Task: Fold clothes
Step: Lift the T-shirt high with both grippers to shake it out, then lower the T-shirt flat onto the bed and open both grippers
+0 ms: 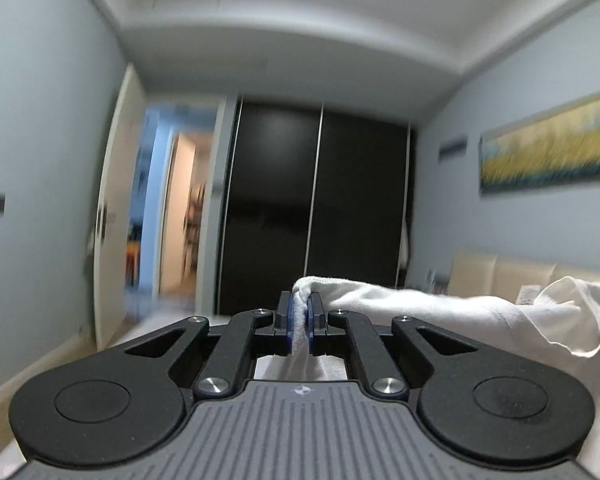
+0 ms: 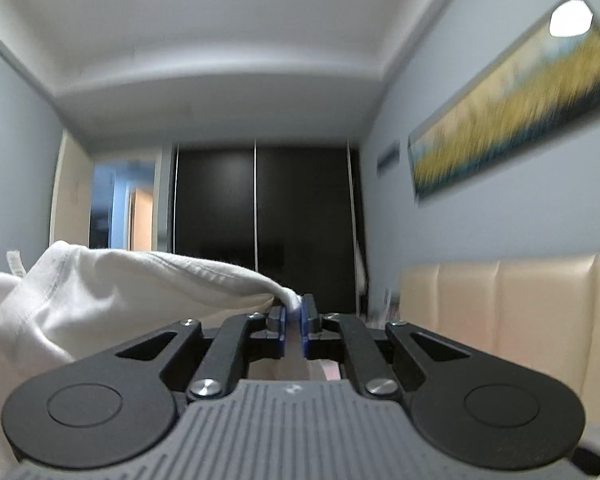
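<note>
The left hand-held gripper [image 1: 299, 312] is clamped on a bunched edge of a white garment [image 1: 440, 312], its 2 blue pads pressed against the cloth. The right hand-held gripper [image 2: 294, 312] is clamped on another bunched edge of the same garment [image 2: 140, 284]. The cloth is lifted and stretches between the 2 grippers, in front of the black wardrobe [image 1: 316, 208]. A long yellow painting [image 2: 512, 112] hangs on the wall right of the wardrobe, above a cream padded headboard [image 2: 500, 304].

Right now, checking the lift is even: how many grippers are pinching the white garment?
2. The left gripper clamps one end of the white garment; the right gripper clamps the other end.
</note>
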Tool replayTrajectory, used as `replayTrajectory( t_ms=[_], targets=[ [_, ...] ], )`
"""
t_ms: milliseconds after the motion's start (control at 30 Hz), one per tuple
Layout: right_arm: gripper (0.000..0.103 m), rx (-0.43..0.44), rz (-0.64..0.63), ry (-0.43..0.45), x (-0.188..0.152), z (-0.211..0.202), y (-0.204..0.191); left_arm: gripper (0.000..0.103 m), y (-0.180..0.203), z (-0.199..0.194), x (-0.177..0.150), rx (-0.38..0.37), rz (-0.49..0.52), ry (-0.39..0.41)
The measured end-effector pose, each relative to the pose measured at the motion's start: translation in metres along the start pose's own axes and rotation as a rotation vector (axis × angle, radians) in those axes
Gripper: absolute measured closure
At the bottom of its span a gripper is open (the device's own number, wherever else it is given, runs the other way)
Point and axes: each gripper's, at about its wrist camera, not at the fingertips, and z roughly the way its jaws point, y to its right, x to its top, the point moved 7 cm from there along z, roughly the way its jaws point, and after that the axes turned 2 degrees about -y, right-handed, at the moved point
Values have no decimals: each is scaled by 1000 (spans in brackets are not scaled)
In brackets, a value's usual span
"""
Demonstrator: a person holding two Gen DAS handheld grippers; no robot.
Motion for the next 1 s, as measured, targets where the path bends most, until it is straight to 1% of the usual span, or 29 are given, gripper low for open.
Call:
replayTrajectory(
  t_ms=[100,200,367,433,500,600,667,767,867,933,1000],
  targets=[
    [95,5,-13,-127,-51,65,-11,98,-11,68,-48,60,34,-127],
    [95,-10,-38,-263,-110,133,-24,98,-21,121,-98,85,42,-224],
    [95,-61,-70,-478,-216,247,-36,98,-38,208,-181,125,54,-386],
    [95,-77,-65,-557,-251,280,-38,98,-44,242,-214,142,59,-451],
    [95,-89,-84,-606,-284,309,-41,98,-51,274,-246,157,66,-512],
    [95,-87,-102,-675,-322,350,-46,98,-56,302,-275,167,81,-574],
    [95,-81,-89,-728,-361,351,-55,98,-57,317,-297,172,88,-622],
    [95,-59,-81,-825,-413,367,-63,98,-59,339,-336,167,106,-703],
    [94,-37,-97,-922,-456,385,-66,97,-60,352,-369,166,118,-791],
    [94,-25,-118,-978,-477,391,-67,94,-65,356,-383,152,120,-842],
    [91,5,-146,-1027,-491,395,-66,89,-72,357,-394,128,128,-897]
  ],
)
